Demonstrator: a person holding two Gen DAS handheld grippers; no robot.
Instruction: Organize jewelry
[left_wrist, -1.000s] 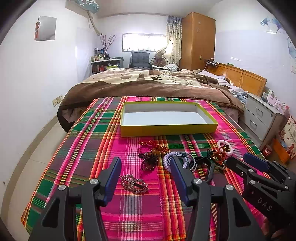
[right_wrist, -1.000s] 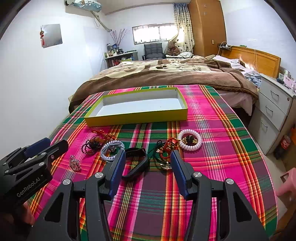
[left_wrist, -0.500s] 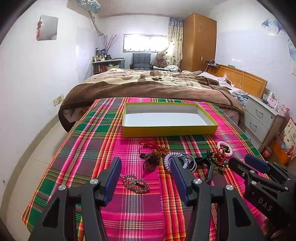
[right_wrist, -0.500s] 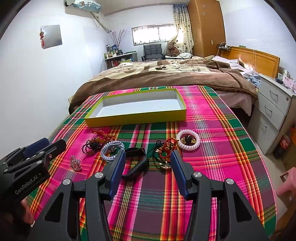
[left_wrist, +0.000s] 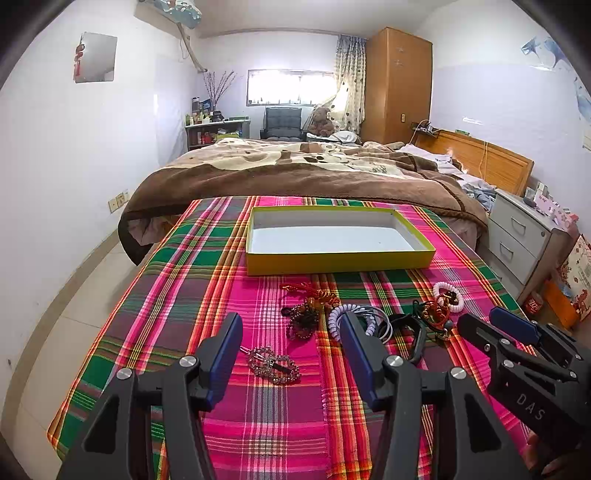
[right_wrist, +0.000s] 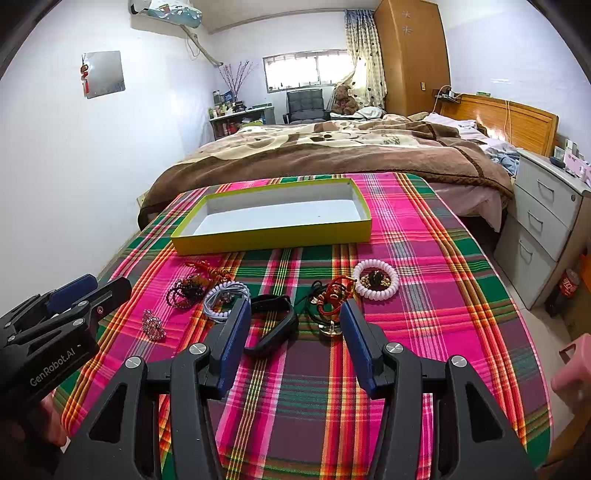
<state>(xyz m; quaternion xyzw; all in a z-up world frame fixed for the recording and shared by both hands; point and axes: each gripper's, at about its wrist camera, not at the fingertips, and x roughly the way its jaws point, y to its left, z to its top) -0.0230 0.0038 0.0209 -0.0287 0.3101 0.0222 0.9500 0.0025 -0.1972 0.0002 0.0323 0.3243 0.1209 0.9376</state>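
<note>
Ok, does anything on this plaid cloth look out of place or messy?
Yes. The yellow tray holds nothing, while the jewelry lies loose in front of it: a rhinestone clip, white coil bracelet and tangled red cord piece. Nothing looks damaged.

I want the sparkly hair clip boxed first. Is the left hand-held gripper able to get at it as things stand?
Probably yes. The left hand-held gripper is open, and the sparkly hair clip lies alone on the plaid cloth between its fingers, apart from the dark beaded bracelet. Nothing blocks the way.
</note>
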